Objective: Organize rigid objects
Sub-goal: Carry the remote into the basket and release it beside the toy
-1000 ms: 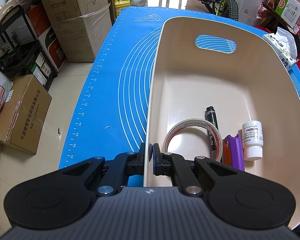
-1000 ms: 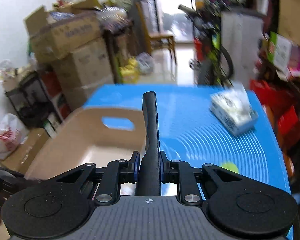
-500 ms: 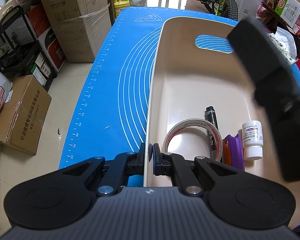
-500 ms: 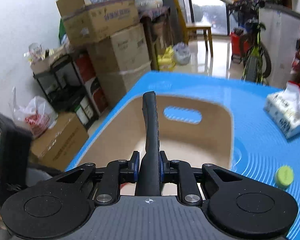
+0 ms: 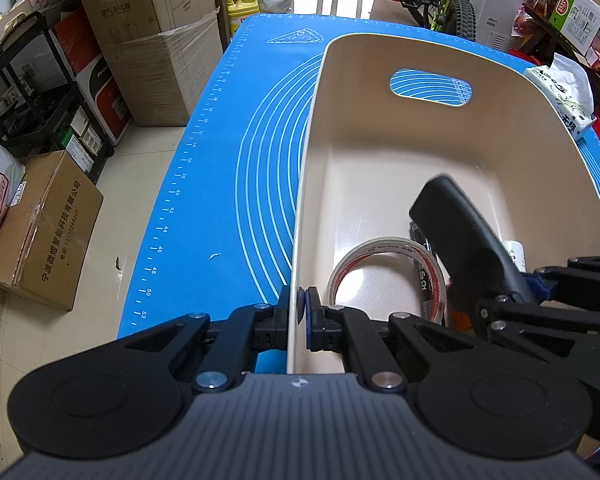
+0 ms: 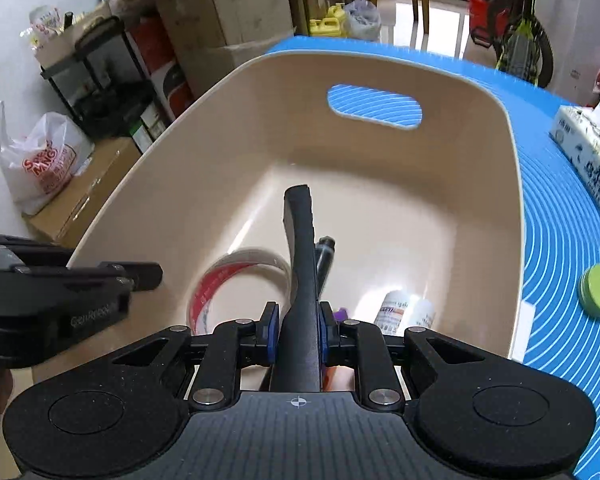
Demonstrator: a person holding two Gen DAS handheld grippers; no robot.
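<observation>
Nearest the left wrist camera, the left gripper (image 5: 300, 312) has its jaws clamped on the near wall of the beige bin (image 5: 300, 208), holding it steady on the blue mat (image 5: 228, 184) that covers the desk. Beside it, the right gripper (image 6: 298, 330) has its jaws closed on a long black object (image 6: 300, 248) (possibly a remote, though I cannot tell), gripped near its rear end.

The relation that matters: the black object's long axis runs forward along the right gripper's fingers and tilts down into the bin, its free tip above the bin floor. Directly below and around it lie a tape roll (image 5: 384, 268), a black marker (image 6: 324, 256), a purple item (image 6: 342, 314) and a small white bottle (image 6: 400, 308). The open floor lies beyond these, toward the handle cut-out (image 6: 376, 110).

Only the right view shows a green cap (image 6: 598, 290) still on the mat outside the bin, with a tissue pack (image 6: 588, 152) farther off. The left view shows the object's tip clear of the far wall.
</observation>
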